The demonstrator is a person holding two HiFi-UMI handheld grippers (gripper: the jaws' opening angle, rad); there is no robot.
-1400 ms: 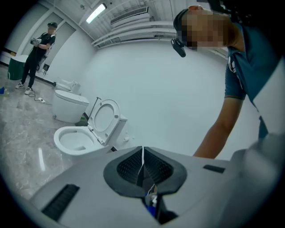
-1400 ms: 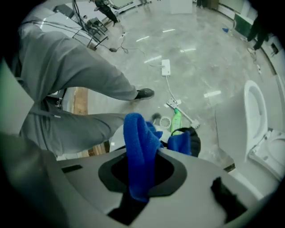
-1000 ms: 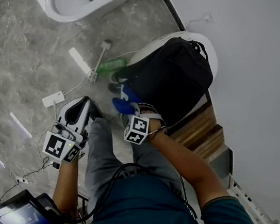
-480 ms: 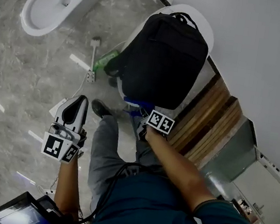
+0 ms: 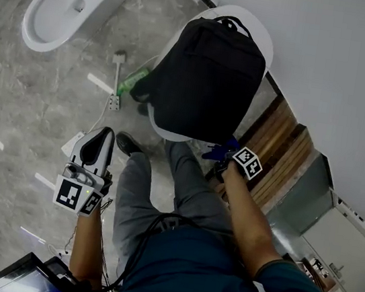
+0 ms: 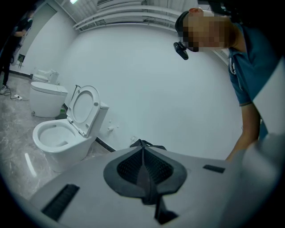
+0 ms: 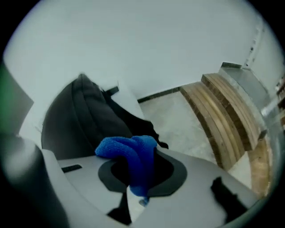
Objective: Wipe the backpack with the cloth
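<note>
Right claw (image 7: 141,180) shifted right, clamped on one blue cloth (image 7: 130,153), one backpack (image 5: 206,77), left claw (image 6: 145,176) together

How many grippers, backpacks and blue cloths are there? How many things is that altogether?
grippers: 2, the left gripper and the right gripper
backpack: 1
blue cloth: 1
total: 4

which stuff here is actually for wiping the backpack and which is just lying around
For the job:
- backpack
- blue cloth, clamped in the right gripper

Just lying about:
- toilet
- green bottle
- wooden boards
- left gripper, shut on nothing, off to the side
</note>
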